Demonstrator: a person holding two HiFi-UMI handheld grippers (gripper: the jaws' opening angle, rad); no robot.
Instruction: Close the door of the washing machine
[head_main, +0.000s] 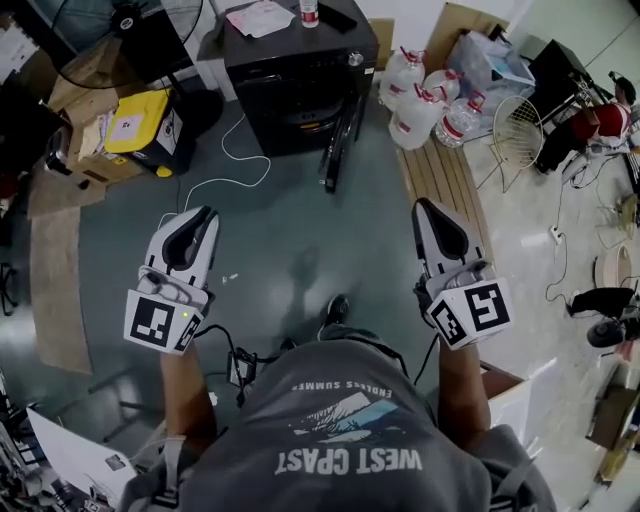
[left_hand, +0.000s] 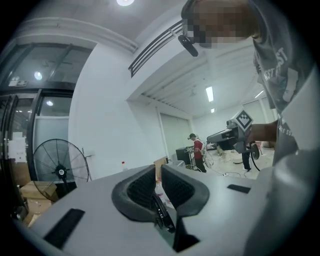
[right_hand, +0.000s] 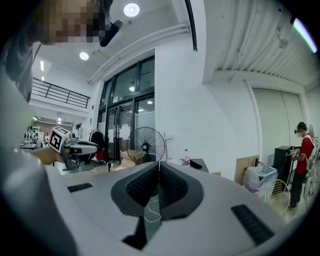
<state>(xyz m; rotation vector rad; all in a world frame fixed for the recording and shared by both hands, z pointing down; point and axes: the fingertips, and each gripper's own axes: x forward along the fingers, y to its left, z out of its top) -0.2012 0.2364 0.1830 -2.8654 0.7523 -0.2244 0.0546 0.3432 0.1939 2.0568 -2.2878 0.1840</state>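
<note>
Washing machine (head_main: 300, 95) top cut off by upper edge, door (head_main: 338, 145) edge-on, seemingly ajar, fan (head_main: 120, 30) cropped

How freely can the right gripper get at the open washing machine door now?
Probably yes, once the person steps closer: only floor lies between the shut right gripper and the door.

The washing machine (head_main: 300, 85) stands on the floor (head_main: 290, 255) ahead, its door (head_main: 338, 150) open at its right; a bottle (head_main: 309, 12) on top; water jugs (head_main: 425, 100) to its right; a fan (head_main: 120, 30) to its left.
</note>
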